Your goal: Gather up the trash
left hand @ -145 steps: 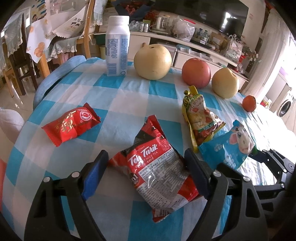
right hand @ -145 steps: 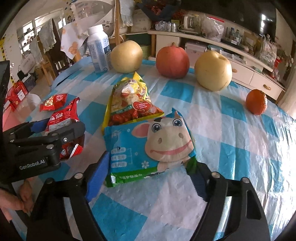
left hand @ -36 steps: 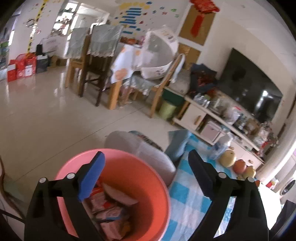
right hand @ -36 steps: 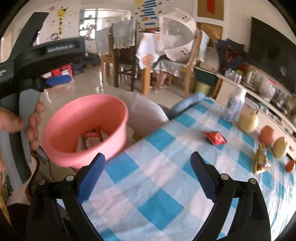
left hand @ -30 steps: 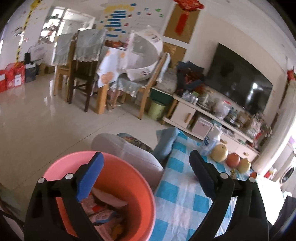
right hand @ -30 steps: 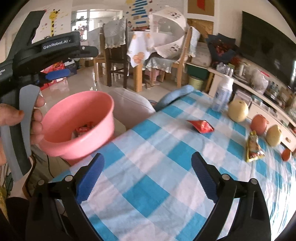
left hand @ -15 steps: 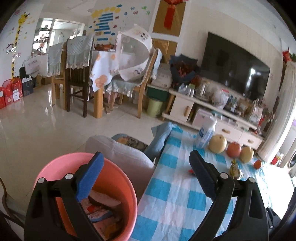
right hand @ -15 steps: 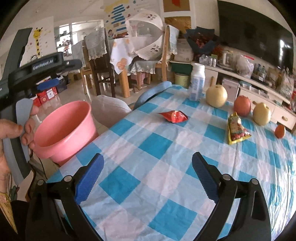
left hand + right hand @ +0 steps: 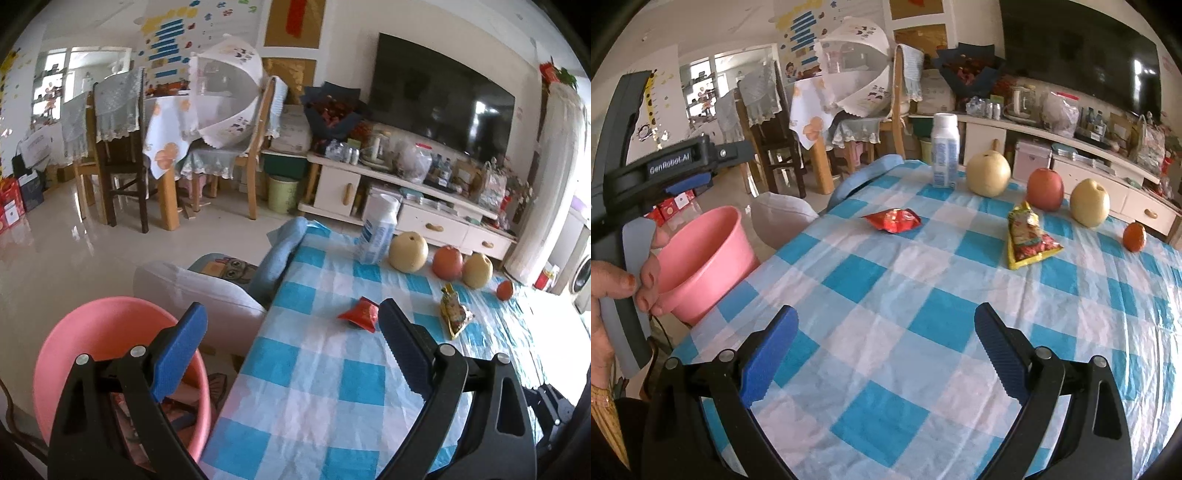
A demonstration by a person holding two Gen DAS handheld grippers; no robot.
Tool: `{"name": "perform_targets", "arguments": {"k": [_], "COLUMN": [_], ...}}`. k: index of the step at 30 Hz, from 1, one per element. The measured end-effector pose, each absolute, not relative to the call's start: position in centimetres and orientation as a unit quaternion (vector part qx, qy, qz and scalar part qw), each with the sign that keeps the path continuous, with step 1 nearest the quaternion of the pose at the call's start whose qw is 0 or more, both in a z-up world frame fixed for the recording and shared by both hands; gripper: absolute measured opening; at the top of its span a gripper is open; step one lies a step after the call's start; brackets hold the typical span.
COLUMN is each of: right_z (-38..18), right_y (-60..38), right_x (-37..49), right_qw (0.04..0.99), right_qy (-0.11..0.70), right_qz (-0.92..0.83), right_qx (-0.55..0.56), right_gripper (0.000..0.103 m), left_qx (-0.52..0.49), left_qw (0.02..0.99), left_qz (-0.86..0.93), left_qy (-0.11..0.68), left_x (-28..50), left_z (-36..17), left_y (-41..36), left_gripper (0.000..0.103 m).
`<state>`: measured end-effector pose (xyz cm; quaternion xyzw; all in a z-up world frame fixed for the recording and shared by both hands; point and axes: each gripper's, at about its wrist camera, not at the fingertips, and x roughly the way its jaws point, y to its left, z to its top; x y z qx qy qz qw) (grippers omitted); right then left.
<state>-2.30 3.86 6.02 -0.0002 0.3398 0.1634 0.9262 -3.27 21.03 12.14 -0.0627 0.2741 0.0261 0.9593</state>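
Pink plastic basin [image 9: 701, 258] stands off the near left edge of the table [image 9: 923, 314], lower than the tabletop; the left wrist view shows crumpled wrappers [image 9: 177, 402] lying inside it. Blue-and-white checked cloth covers the table.

Left gripper [image 9: 291, 347]: fingers spread wide, nothing between the blue pads. It hangs over the table's left edge, one finger above the basin rim, the other above the cloth. From the right wrist view the person's hand [image 9: 617, 291] is wrapped round its grey handle, just beside the basin.

Right gripper [image 9: 886, 350]: fingers also wide apart, empty, poised above the near part of the cloth.

Trash left on the table:
- red snack wrapper [image 9: 893, 220], flat on the cloth, far left of centre.
- yellow snack packet [image 9: 1028, 236], to the right of the red one, well apart from it, lying near the fruit.

Far edge of the table, left to right: white bottle [image 9: 945, 155] upright, pale pear [image 9: 988, 174], red apple [image 9: 1044, 188], second pale pear [image 9: 1089, 202], small orange fruit [image 9: 1134, 236] set nearer and further right.

Grey cushion [image 9: 199, 291] sits on the floor side between basin and table. Beyond: wooden chairs, a TV on the far wall.
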Motion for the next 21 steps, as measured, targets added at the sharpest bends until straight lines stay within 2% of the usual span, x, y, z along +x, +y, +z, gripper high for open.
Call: {"name": "perform_targets", "arguments": {"k": [21], "right_z": [5.5], "right_y": [-3.7], "right_x": [-0.6], "right_qw": [0.928], "right_qy": [0.352], "right_qz": [0.112], "right_qx": [0.041], "right_gripper": [0.095], "left_qx": [0.041], "left_qw": [0.95], "left_qz": [-0.026], "left_qy": [0.308], "left_x": [-0.8], "left_z": [9.4], "left_y": [12.3], "left_gripper": [0.094]}}
